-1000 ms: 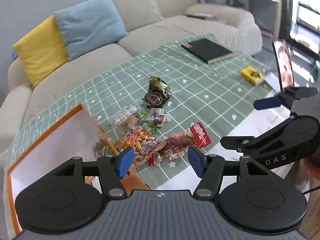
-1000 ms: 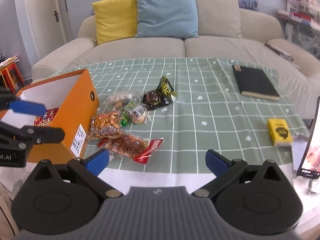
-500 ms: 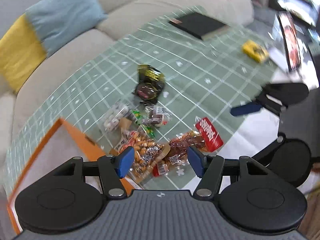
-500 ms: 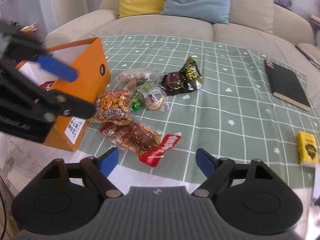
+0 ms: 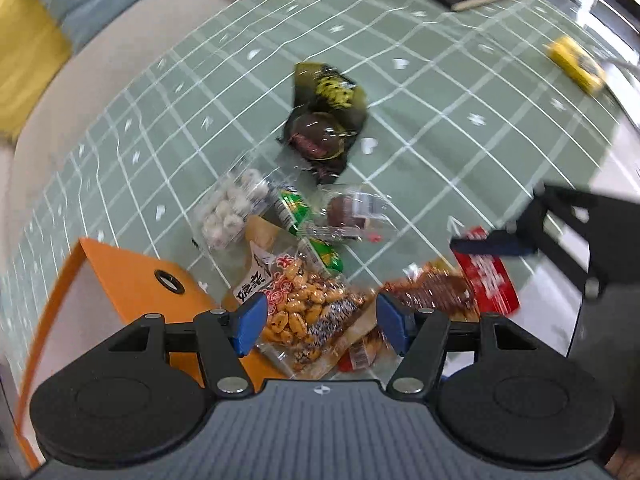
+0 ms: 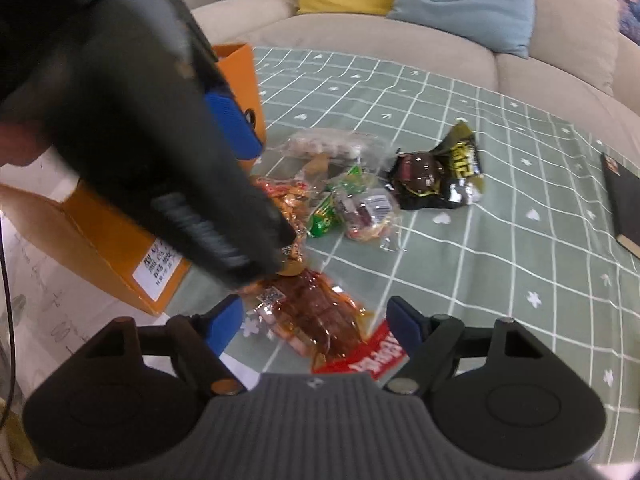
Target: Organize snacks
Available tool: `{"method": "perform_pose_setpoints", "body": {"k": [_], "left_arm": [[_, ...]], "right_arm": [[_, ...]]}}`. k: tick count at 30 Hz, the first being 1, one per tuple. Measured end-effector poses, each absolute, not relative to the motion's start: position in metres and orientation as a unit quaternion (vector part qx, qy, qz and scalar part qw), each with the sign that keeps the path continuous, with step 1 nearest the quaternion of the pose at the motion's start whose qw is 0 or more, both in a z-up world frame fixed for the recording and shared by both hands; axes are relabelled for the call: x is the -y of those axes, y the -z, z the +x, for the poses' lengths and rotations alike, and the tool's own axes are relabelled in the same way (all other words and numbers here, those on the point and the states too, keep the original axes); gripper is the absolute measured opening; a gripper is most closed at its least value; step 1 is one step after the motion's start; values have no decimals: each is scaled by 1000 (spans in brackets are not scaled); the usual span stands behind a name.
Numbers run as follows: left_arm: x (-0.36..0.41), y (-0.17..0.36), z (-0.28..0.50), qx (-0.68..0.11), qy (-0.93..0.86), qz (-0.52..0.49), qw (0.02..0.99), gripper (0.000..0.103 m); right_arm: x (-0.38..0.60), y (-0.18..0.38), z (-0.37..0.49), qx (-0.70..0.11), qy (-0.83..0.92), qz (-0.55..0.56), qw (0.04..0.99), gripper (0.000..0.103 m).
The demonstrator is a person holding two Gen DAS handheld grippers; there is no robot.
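Several snacks lie heaped on the green checked cloth (image 5: 420, 92) beside an orange box (image 5: 132, 280). My left gripper (image 5: 320, 316) points steeply down, open, over a clear bag of orange peanuts (image 5: 304, 308); the pads do not press it. My right gripper (image 6: 314, 320) hovers over a red-brown packet of spicy strips (image 6: 316, 316). Its jaws are closing with the packet between them, and the pads stand clear of it. The left gripper's bulk fills the upper left of the right wrist view, one blue pad (image 6: 232, 120) showing, and hides part of the peanut bag (image 6: 288, 200).
Further back lie a black-and-yellow packet (image 6: 436, 172), a clear pack of white balls (image 5: 228, 208), green candies (image 5: 292, 208) and a wrapped brown cake (image 6: 368, 212). A yellow small box (image 5: 576, 64) and a black notebook (image 6: 624, 200) sit to the right. A sofa stands behind.
Both grippers have dropped and tipped down toward the snack pile. The right jaws have narrowed. The left gripper now crosses the left side of the right wrist view.
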State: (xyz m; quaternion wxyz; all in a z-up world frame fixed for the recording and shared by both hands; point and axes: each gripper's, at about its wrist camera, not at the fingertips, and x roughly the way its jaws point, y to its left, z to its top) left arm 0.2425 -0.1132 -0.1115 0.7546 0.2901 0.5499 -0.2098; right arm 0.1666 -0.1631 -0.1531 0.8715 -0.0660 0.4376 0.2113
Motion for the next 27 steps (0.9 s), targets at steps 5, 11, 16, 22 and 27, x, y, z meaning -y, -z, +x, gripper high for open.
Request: {"method": "perform_pose_setpoints", "body": {"k": [5, 11, 16, 22, 27], "left_arm": [[112, 123, 257, -568, 163, 258, 764, 67], [112, 135, 262, -567, 152, 240, 773, 48], [116, 139, 258, -557, 149, 243, 780, 21], [117, 137, 250, -548, 162, 242, 784, 13], [125, 134, 227, -536, 203, 236, 784, 12]], "right_arm": [[166, 160, 173, -459, -206, -60, 862, 44], [180, 154, 166, -459, -190, -57, 866, 20], [194, 152, 158, -464, -169, -56, 868, 19], [212, 150, 145, -474, -131, -55, 869, 19], [233, 150, 131, -483, -96, -42, 869, 19]]}}
